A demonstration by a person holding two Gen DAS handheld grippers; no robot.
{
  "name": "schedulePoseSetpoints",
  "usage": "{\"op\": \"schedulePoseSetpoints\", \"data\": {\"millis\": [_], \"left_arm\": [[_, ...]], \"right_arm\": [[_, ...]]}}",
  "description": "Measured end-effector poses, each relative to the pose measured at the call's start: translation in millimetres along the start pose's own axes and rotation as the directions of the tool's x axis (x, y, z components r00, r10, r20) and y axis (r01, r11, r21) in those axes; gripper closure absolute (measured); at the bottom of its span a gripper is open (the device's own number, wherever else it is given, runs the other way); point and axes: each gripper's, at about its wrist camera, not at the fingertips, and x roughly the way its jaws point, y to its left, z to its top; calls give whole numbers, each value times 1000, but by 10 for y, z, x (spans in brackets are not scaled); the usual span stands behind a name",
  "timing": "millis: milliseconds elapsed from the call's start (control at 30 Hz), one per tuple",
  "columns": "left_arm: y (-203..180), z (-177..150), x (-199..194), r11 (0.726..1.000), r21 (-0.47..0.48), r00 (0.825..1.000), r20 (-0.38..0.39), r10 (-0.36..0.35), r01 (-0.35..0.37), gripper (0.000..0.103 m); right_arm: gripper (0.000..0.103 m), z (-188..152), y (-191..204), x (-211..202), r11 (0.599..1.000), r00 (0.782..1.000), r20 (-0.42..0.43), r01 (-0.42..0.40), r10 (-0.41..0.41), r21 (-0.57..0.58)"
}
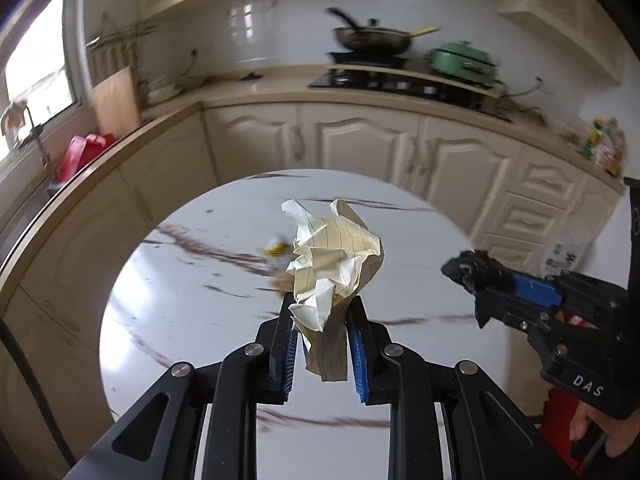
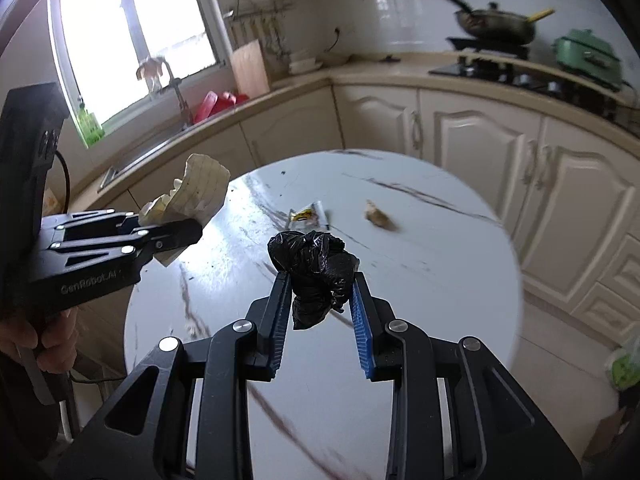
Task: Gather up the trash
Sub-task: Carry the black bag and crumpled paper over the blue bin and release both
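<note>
My left gripper (image 1: 322,308) is shut on a crumpled ball of cream lined paper (image 1: 334,260), held up over the round white marble table (image 1: 180,320). My right gripper (image 2: 320,280) is shut on a wad of black plastic bag (image 2: 316,272), also lifted above the table. Each gripper shows in the other's view: the right one (image 1: 476,280) with the black wad at the right, the left one (image 2: 188,228) with the paper (image 2: 200,188) at the left. On the table lie a small yellow-and-white wrapper (image 2: 306,216) and a brownish scrap (image 2: 378,218).
Cream kitchen cabinets (image 2: 460,132) curve around the table. The counter holds a stove with a wok (image 1: 372,38) and a green pot (image 1: 464,60), a cutting board (image 2: 250,68) and a sink with red items (image 2: 218,104). A hand (image 2: 44,340) grips the left tool's handle.
</note>
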Motion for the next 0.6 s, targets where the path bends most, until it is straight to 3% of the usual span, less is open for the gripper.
{"op": "schedulePoseSetpoints", "data": {"millis": [167, 300, 467, 600], "left_arm": [[-753, -191, -300, 994, 93, 998, 22, -59, 57, 83], [-1325, -325, -333, 979, 152, 991, -12, -135, 135, 83], [-1960, -444, -24, 958, 204, 978, -90, -188, 203, 83], [-2364, -585, 426, 940, 226, 960, -177, -218, 255, 83]], "right_arm": [[75, -344, -316, -700, 998, 997, 51, 62, -64, 33], [75, -648, -696, -1143, 987, 988, 69, 131, -138, 91], [75, -1169, -1325, -1425, 957, 974, 34, 213, -224, 199], [75, -1570, -1792, -1435, 929, 972, -6, 225, -234, 294]]}}
